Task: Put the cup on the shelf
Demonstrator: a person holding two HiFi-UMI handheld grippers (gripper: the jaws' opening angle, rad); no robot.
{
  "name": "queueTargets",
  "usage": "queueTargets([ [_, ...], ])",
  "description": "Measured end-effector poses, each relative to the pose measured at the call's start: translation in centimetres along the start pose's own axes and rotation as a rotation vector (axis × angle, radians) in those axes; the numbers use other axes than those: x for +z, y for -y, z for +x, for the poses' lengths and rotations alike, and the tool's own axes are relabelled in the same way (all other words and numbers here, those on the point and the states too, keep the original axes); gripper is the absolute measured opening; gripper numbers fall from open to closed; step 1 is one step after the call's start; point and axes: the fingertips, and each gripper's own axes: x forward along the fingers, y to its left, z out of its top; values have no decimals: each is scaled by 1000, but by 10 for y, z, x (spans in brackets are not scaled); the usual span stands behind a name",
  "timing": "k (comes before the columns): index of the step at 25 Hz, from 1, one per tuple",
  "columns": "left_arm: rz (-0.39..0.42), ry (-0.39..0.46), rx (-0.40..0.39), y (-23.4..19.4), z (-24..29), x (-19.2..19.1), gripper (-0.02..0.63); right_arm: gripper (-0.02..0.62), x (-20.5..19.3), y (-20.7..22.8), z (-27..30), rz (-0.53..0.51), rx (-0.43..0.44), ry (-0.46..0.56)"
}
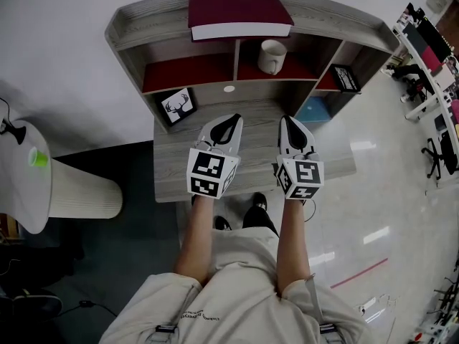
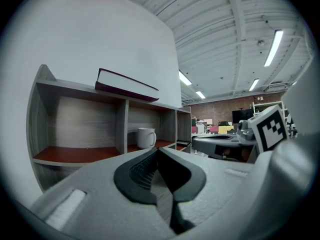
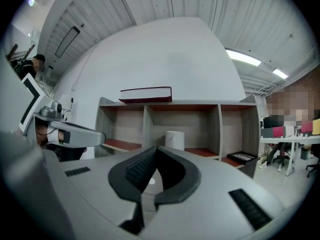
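Note:
A white cup (image 1: 272,56) stands upright in the middle compartment of the grey wooden shelf (image 1: 140,21), on its red floor. It also shows in the left gripper view as the cup (image 2: 146,137) and, past the jaws, in the right gripper view as the cup (image 3: 174,140). My left gripper (image 1: 231,120) and right gripper (image 1: 289,122) hover side by side over the desk (image 1: 172,170), short of the shelf. Both are shut with nothing between the jaws; the tips meet in the left gripper (image 2: 158,150) and right gripper (image 3: 157,149) views.
A dark red book (image 1: 240,16) lies on the shelf top. A deer picture (image 1: 177,106) leans at the desk's left, a framed card (image 1: 345,78) sits in the right compartment, and a blue box (image 1: 313,110) is below. A white round table (image 1: 25,185) stands left.

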Motion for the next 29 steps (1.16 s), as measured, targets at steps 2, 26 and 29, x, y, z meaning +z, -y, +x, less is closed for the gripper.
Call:
queueTargets([
  [2,3,-3,1,1,0,0,11,15,-1,1,0,-8,-2,-5],
  [26,-5,-12,-3,4,-1,-5,11,15,-4,2,0,-25,-24,-5],
  [29,-3,-13,-8,6,0,-6,11,15,-4,3,-2,-29,-28,-8],
])
